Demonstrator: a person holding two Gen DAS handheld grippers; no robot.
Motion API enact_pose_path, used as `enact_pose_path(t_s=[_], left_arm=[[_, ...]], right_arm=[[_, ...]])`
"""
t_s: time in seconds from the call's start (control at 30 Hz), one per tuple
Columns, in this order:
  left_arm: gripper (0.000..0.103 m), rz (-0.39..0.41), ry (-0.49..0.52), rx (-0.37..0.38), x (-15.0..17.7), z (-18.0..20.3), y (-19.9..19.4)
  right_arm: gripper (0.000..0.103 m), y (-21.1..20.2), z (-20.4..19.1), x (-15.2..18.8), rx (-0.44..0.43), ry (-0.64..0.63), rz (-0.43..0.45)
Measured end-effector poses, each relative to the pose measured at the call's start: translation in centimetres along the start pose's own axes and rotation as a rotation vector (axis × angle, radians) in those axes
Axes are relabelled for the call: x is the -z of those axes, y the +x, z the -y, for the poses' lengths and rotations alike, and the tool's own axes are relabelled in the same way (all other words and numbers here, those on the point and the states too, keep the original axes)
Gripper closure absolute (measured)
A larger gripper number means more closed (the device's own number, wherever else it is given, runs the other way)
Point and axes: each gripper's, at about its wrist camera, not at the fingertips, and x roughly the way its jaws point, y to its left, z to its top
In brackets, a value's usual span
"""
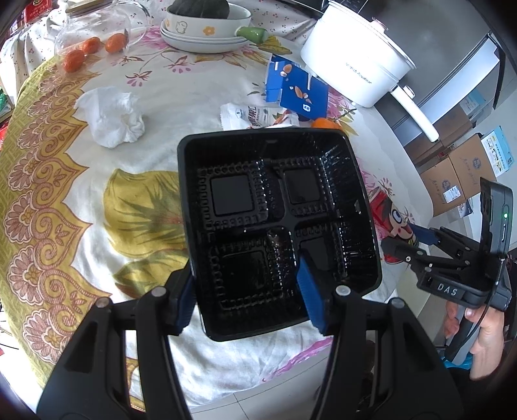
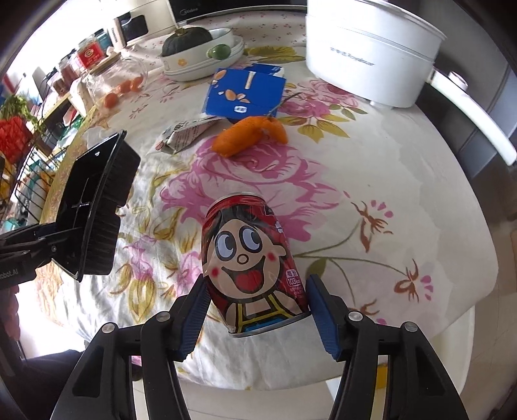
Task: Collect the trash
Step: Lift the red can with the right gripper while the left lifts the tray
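Observation:
My left gripper is shut on the near wall of a black four-compartment plastic tray and holds it tilted above the table; the tray also shows in the right wrist view. My right gripper has its blue pads on both sides of a red cartoon-face drink can that lies on the floral tablecloth; the left pad touches it and a small gap shows at the right pad. A crumpled white tissue, a white snack wrapper, a blue carton and orange peel lie on the table.
A white electric pot stands at the back right. Stacked white bowls with a dark squash and a glass jar with small oranges stand at the back. Cardboard boxes sit on the floor to the right.

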Motion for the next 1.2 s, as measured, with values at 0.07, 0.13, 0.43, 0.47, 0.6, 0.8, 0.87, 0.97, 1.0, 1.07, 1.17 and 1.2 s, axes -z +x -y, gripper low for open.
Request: enact_pose_path(t_s=[0.07, 0.13, 0.43, 0.47, 0.6, 0.8, 0.87, 0.97, 1.0, 1.07, 1.17, 1.2], left_arm=[[0.045, -0.002, 0.003, 0.005, 0.1, 0.2, 0.0], [0.045, -0.001, 0.012, 0.011, 0.2, 0.6, -0.1], [0.045, -0.005, 0.032, 0.046, 0.5, 2.0, -0.2], [0.045, -0.006, 0.034, 0.048, 0.5, 2.2, -0.2], [0.045, -0.011, 0.039, 0.047, 0.6, 2.5, 0.0], [0.045, -0.021, 0.027, 0.036, 0.8, 1.8, 0.2], [0.045, -0.022, 0.021, 0.031, 0.8, 1.4, 0.2], [0.045, -0.023, 0.011, 0.024, 0.8, 0.8, 0.1], [0.045, -0.023, 0.009, 0.022, 0.8, 0.6, 0.1], [0.045, -0.025, 0.006, 0.020, 0.8, 0.4, 0.0], [0.045, -0.025, 0.008, 0.021, 0.8, 0.4, 0.0], [0.045, -0.025, 0.010, 0.024, 0.7, 0.5, 0.0]], right_arm=[[0.043, -0.5, 0.9, 0.2, -0.008, 0.033, 0.007], [0.043, -1.0, 1.7, 0.4, -0.009, 0.055, 0.016], [0.050, -2.7, 3.8, 1.1, -0.005, 0.112, 0.051], [0.051, -2.9, 4.0, 1.1, -0.001, 0.114, 0.054], [0.051, -2.0, 4.2, 1.3, 0.029, 0.095, 0.034], [0.049, -0.6, 3.8, 0.8, 0.033, 0.086, 0.007], [0.047, 0.0, 3.9, 0.5, 0.012, 0.104, -0.014], [0.045, 0.9, 3.5, 0.1, 0.013, 0.103, -0.027], [0.044, 1.1, 3.4, 0.0, 0.011, 0.102, -0.029], [0.044, 1.4, 3.0, -0.2, 0.017, 0.089, -0.028], [0.045, 1.3, 2.6, -0.3, 0.023, 0.078, -0.019], [0.045, 1.2, 2.6, -0.3, 0.020, 0.076, -0.015]])
